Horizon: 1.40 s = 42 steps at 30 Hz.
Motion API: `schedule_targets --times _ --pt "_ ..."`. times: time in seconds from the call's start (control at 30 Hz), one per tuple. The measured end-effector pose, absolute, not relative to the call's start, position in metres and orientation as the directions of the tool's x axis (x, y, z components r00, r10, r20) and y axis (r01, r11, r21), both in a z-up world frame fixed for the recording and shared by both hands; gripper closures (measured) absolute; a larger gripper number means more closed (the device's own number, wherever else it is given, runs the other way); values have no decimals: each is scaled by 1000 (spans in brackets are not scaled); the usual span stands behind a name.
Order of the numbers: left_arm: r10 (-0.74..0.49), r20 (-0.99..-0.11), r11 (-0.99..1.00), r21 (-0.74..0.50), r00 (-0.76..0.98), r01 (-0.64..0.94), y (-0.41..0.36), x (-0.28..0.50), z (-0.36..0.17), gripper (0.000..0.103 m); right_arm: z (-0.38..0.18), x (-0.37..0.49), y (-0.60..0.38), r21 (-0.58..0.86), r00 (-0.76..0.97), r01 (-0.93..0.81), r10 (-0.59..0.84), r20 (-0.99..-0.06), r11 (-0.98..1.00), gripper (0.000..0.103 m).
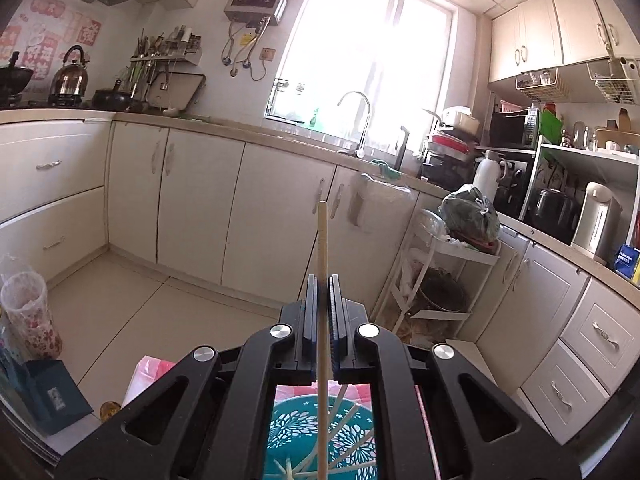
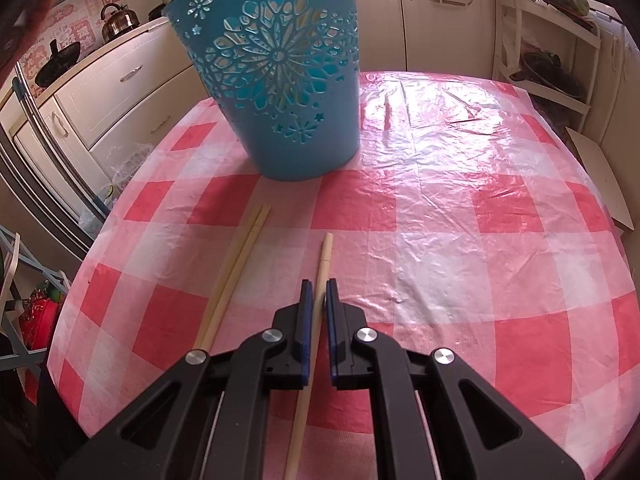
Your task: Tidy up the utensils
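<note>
A pale wooden chopstick [image 1: 322, 248] is held upright, pinched between the closed pads of the left gripper [image 1: 323, 280], directly over the perforated turquoise plastic basket [image 1: 288, 432], where other chopsticks already lie. For a clean drop, the stick is best kept vertical and lowered inside the rim before release. On the pink-and-white checked plastic tablecloth [image 2: 440, 220], a second cream chopstick [image 2: 323, 264] is straddled by the right gripper [image 2: 316, 284], its jaws narrowed around it; whether it is actually clamped cannot be told. A pair of loose chopsticks [image 2: 236, 264] is left just beside.
</note>
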<state>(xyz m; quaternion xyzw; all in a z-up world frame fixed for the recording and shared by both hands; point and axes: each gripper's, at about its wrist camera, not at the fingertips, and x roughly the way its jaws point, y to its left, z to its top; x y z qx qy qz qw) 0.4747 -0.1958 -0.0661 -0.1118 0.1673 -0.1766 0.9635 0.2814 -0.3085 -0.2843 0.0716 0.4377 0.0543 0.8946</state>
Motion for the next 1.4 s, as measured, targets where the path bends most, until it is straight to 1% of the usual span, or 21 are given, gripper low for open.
schedule_targets --times 0.23,0.5,0.53,0.57,0.6,0.63,0.67,0.73,0.8,0.87,1.0,1.07,1.13,1.17,1.2,1.27,1.33,1.4 --pt "-363 -385 926 -254 849 281 -205 483 -109 98 -284 281 -309 178 613 -34 161 -773 983 96" --pt "-346 -466 938 -187 814 291 -202 470 -130 97 -284 282 -310 182 613 -33 164 -773 983 95" --pt "-344 -478 939 -184 808 291 -199 467 -131 93 -284 282 -310 183 613 -33 165 -773 982 95" --pt "-340 -487 940 -181 805 288 -194 463 -132 84 -284 282 -310 186 613 -34 167 -772 982 95" --pt "-331 -488 943 -176 807 281 -189 458 -131 78 -284 282 -311 190 612 -33 170 -772 981 95" --pt "-321 -485 947 -172 813 271 -183 453 -129 64 -284 282 -312 199 611 -33 177 -772 979 95" --pt "-310 -475 950 -172 824 259 -174 445 -126 53 -284 282 -314 211 609 -30 185 -772 977 95" --pt "-299 -459 954 -179 837 242 -157 429 -122 46 -283 282 -318 231 604 -20 196 -773 973 95" --pt "-293 -458 955 -183 839 234 -142 416 -121 41 -282 280 -320 235 603 -18 198 -773 972 87" --pt "-282 -467 958 -193 838 214 -126 402 -123 35 -282 278 -318 227 603 -24 195 -774 974 82" --pt "-277 -515 957 -222 811 186 -98 379 -138 31 -282 277 -310 162 605 -41 153 -782 986 82" --pt "-274 -544 957 -232 793 171 -86 366 -150 30 -282 274 -303 95 604 -54 108 -789 994 83" --pt "-273 -575 957 -241 771 159 -78 355 -165 30 -282 273 -295 15 607 -70 54 -793 997 89" --pt "-271 -589 958 -244 761 152 -75 348 -173 30 -282 272 -293 1 606 -75 47 -794 997 95" --pt "-267 -605 959 -245 750 143 -72 341 -183 30 -282 272 -294 6 605 -74 50 -795 997 96" --pt "-254 -634 963 -237 730 130 -66 329 -202 30 -281 271 -302 73 596 -54 91 -798 996 97" --pt "-252 -668 964 -239 700 119 -60 322 -219 30 -271 265 -313 175 621 -36 159 -767 984 97" --pt "-247 -691 965 -238 679 109 -55 320 -230 30 -258 256 -319 237 659 -41 205 -724 971 97"
